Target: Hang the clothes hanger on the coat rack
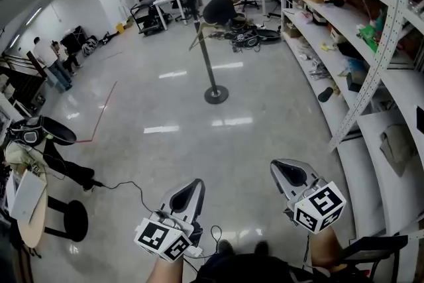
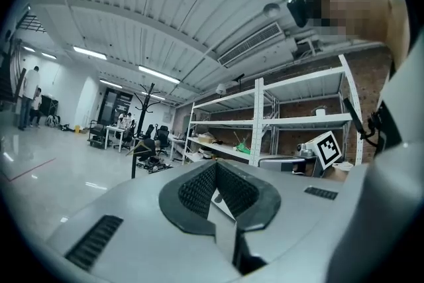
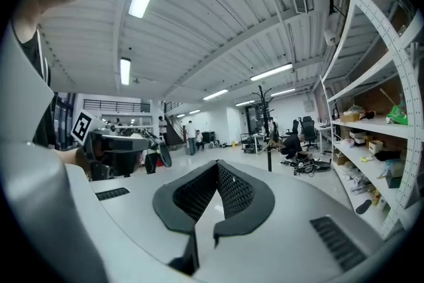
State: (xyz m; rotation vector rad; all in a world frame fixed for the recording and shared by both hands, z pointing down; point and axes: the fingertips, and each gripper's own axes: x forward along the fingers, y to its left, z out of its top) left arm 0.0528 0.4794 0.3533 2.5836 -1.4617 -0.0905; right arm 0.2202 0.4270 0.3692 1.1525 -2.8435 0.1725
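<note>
The black coat rack [image 1: 206,53] stands mid-floor on a round base [image 1: 216,95], well ahead of both grippers. A tan wooden clothes hanger [image 1: 201,34] hangs tilted against its pole, low down. It shows small and far off in the left gripper view as the hanger [image 2: 138,147], and in the right gripper view as the hanger [image 3: 271,144]. My left gripper [image 1: 197,182] and right gripper [image 1: 275,164] are held low near my body, both shut and holding nothing. Their dark pads meet at the tips in the left gripper view [image 2: 215,166] and in the right gripper view [image 3: 217,164].
White metal shelving [image 1: 371,43] with clutter runs along the right. A round black stool [image 1: 66,219], a small table and a floor cable [image 1: 126,185] lie at the left. A person crouches behind the rack [image 1: 218,8]; others stand far left [image 1: 50,59]. Desks and chairs fill the back.
</note>
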